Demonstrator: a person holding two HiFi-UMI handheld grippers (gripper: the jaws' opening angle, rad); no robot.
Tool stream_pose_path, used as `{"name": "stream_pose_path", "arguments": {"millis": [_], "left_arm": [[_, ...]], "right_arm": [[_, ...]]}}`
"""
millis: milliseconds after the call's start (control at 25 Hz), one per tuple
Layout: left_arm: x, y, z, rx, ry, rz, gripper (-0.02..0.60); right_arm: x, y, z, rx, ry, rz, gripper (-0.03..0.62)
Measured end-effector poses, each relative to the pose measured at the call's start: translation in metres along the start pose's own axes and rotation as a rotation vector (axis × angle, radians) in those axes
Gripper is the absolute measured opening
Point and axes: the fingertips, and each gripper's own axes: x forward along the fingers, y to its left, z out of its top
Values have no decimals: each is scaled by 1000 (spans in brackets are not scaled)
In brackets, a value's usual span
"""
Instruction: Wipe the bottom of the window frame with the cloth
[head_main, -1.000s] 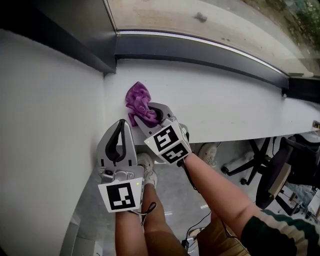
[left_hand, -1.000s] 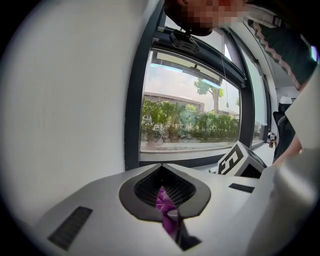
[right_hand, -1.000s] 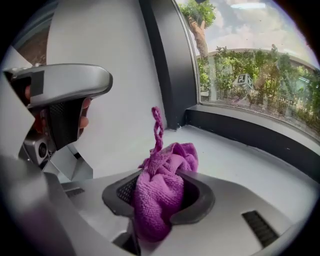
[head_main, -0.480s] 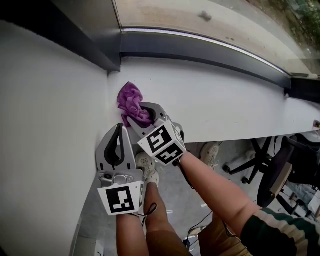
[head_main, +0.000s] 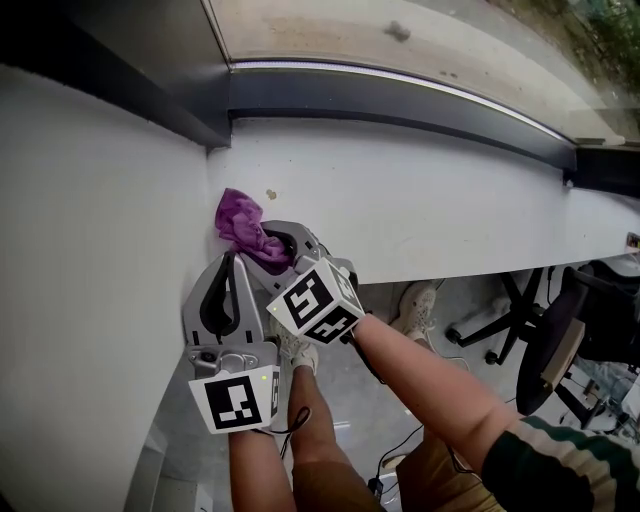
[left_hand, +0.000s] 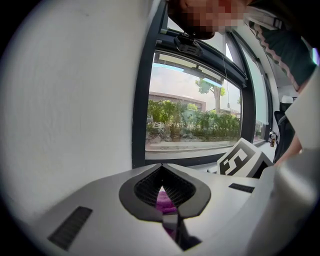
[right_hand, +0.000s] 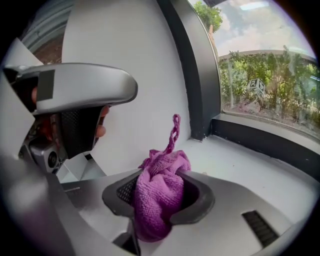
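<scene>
Purple terry cloth (head_main: 240, 225) has slid left along the white sill (head_main: 430, 205) since a second ago and now sits just beside the white side wall (head_main: 90, 200), apart from the dark window frame (head_main: 400, 105). Your right gripper (head_main: 266, 243) clamps it tight. Your left gripper (head_main: 234, 262), jaws closed on nothing, hangs alongside. Open sill lies to your right.

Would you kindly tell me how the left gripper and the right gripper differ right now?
The right gripper is shut on the purple cloth; the left gripper is shut on nothing. The right gripper reaches onto the white sill; the left gripper sits farther back, nearer the person. Both carry marker cubes.
</scene>
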Motion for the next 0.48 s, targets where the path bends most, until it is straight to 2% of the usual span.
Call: {"name": "stream_pose_path", "arguments": {"millis": [240, 480], "left_arm": [[-5, -7, 12, 12, -3, -12, 6], [-2, -36, 27, 62, -2, -90, 6]], "right_arm": [[-27, -12, 16, 18, -52, -42, 149], [-76, -31, 39, 57, -158, -114, 149]]}}
